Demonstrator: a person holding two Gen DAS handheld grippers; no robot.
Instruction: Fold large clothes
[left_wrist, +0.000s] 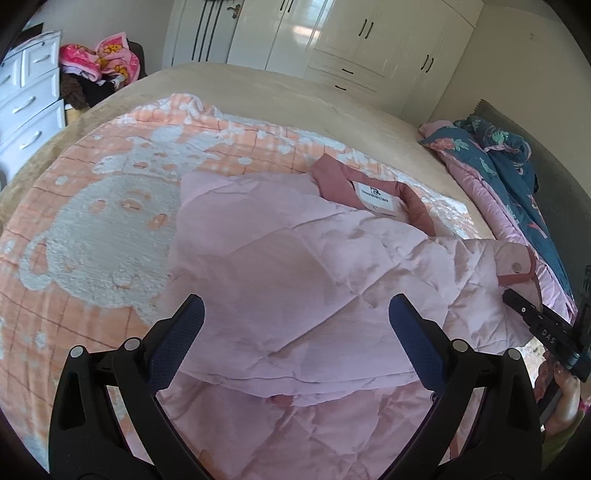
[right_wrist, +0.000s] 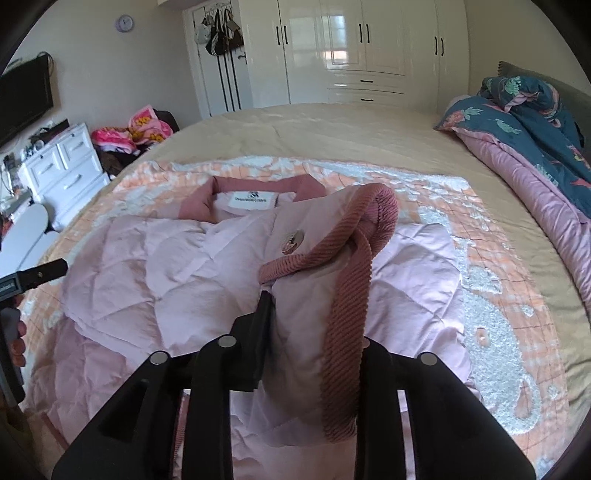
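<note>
A pale pink quilted jacket (left_wrist: 295, 266) with a dusty-rose collar (left_wrist: 369, 184) and white label lies on the bed, one side folded over its body. My left gripper (left_wrist: 295, 317) is open and empty just above the jacket's middle. My right gripper (right_wrist: 295, 317) is shut on the jacket's sleeve (right_wrist: 314, 302) near its ribbed rose cuff (right_wrist: 354, 280) and holds it over the jacket's body (right_wrist: 155, 273). The right gripper also shows at the right edge of the left wrist view (left_wrist: 517, 302), pinching the cuff.
The jacket lies on an orange and white bear-pattern blanket (left_wrist: 103, 229) over a beige bed (right_wrist: 332, 125). A bunched blue and pink duvet (right_wrist: 535, 147) lies at the right. White wardrobes (right_wrist: 351, 48), a white dresser (right_wrist: 62, 166) and a clothes pile (right_wrist: 140, 133) stand beyond.
</note>
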